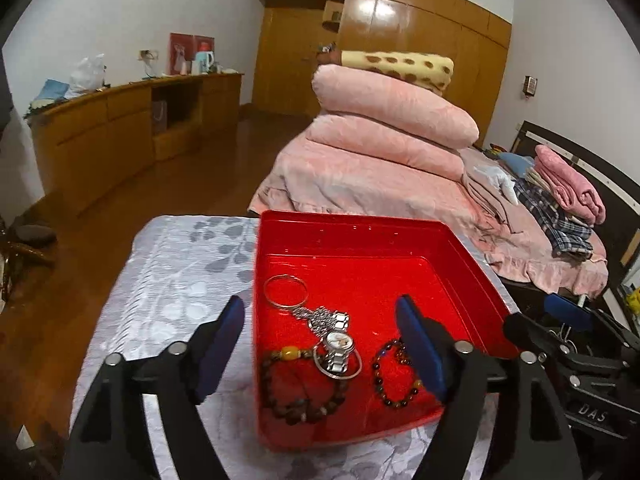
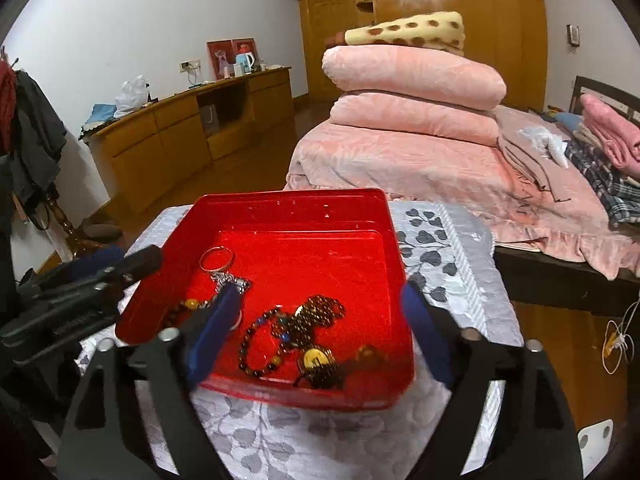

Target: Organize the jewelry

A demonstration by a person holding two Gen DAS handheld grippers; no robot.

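A red tray (image 1: 360, 240) (image 2: 296, 204) sits on a small table with a grey leaf-patterned cloth (image 1: 180, 264) (image 2: 448, 264). In it lie a silver bangle ring (image 1: 285, 291) (image 2: 216, 258), a silver watch (image 1: 338, 343), a brown bead bracelet with a yellow bead (image 1: 300, 392), a dark multicolour bead bracelet (image 1: 394, 376) (image 2: 260, 344) and a heap of brown beads with a yellow pendant (image 2: 316, 332). My left gripper (image 1: 320, 320) is open and empty, hovering over the tray's near left part. My right gripper (image 2: 320, 308) is open and empty over the tray's near edge.
A bed (image 1: 360, 168) (image 2: 400, 160) with stacked pink quilts stands just beyond the table. A wooden sideboard (image 1: 120, 132) (image 2: 180, 132) and a wardrobe (image 1: 400, 28) line the walls. The floor (image 1: 180, 184) is wood.
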